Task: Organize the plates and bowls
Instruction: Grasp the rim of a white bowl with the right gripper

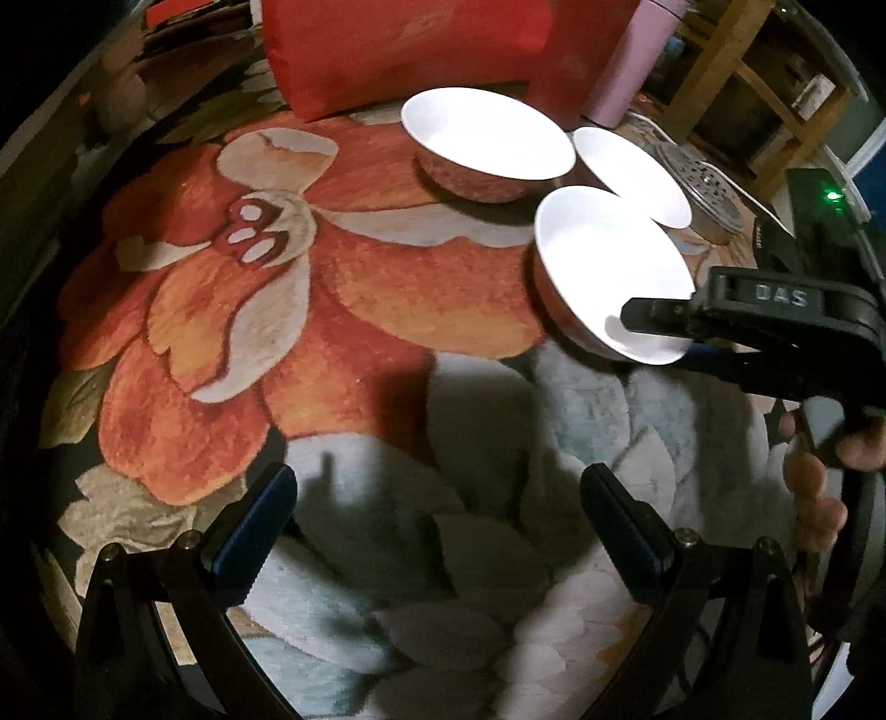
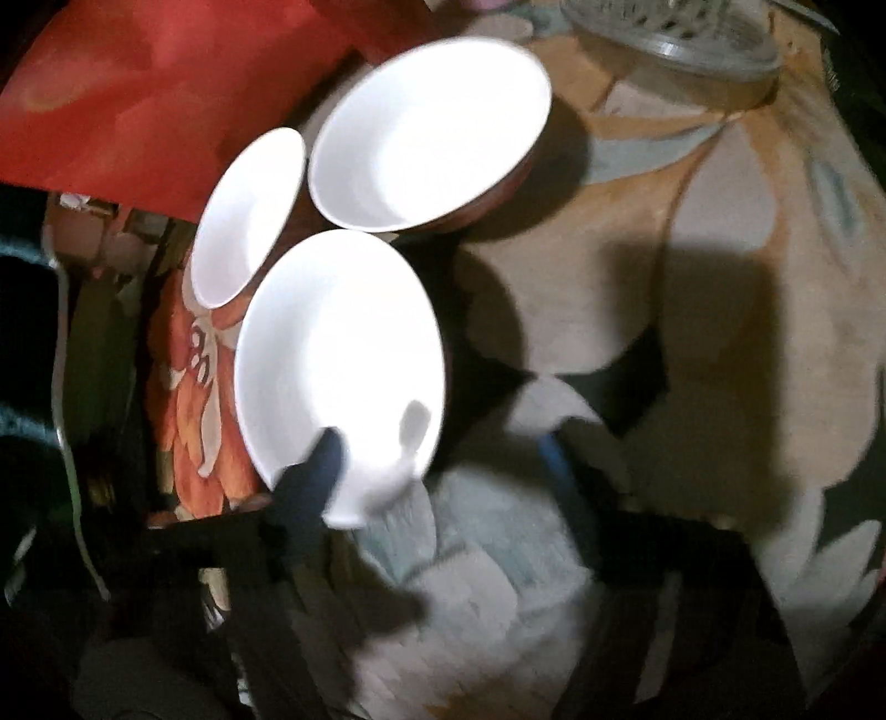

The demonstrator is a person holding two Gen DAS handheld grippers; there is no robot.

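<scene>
Three white bowls sit on a round floral rug [image 1: 343,310]. In the left wrist view the largest bowl [image 1: 487,138] is at the back, a second bowl [image 1: 631,174] to its right, and a third bowl [image 1: 603,266] is tilted, its near rim pinched by my right gripper [image 1: 648,321]. My left gripper [image 1: 437,526] is open and empty over the pale flower. In the right wrist view the held bowl [image 2: 343,354] is tilted, with my right gripper [image 2: 365,482] shut on its rim; two other bowls [image 2: 432,133] [image 2: 249,216] stand behind.
A red cushion [image 1: 398,50] and a pink cylinder [image 1: 631,61] stand at the rug's back edge. A perforated metal lid [image 1: 709,194] lies at the right, also in the right wrist view [image 2: 675,33]. A wooden frame [image 1: 747,66] and a black device with a green light [image 1: 830,196] lie beyond.
</scene>
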